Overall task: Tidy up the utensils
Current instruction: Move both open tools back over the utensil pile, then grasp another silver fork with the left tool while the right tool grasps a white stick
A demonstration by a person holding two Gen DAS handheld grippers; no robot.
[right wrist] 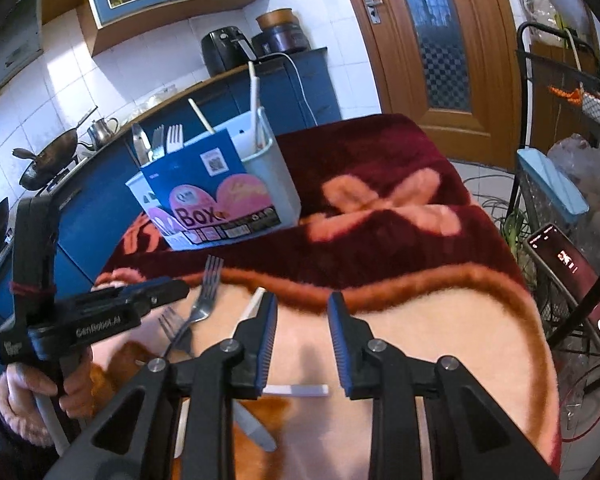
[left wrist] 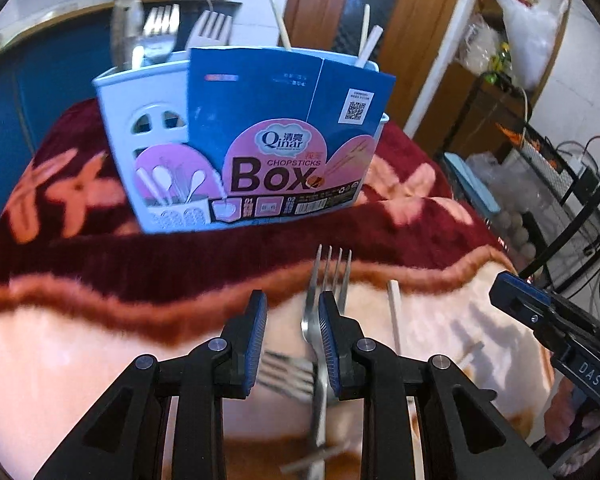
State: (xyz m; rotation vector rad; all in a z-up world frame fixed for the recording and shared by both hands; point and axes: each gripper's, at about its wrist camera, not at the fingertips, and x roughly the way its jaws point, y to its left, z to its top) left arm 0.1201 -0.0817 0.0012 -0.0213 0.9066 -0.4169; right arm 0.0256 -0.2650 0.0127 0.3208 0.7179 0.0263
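A pale blue utensil holder (left wrist: 156,136) with a "Chopsticks Box" card stands on the red and pink blanket; it also shows in the right wrist view (right wrist: 276,176). Forks (left wrist: 210,30), a knife and chopsticks (left wrist: 278,20) stand in it. My left gripper (left wrist: 292,308) is open, low over the blanket, with a loose fork (left wrist: 328,276) beside its right finger. A second fork (left wrist: 286,374) lies crossed under it. My right gripper (right wrist: 302,310) is open and empty above white chopsticks (right wrist: 300,390). Both forks (right wrist: 206,292) show to its left.
A loose chopstick (left wrist: 394,312) lies right of the forks. A wire rack (right wrist: 556,200) with a phone (right wrist: 572,276), bags and a blue-lidded box stands off the blanket's right edge. Blue counters with woks and a kettle lie behind. A wooden door (right wrist: 428,40) is at the back.
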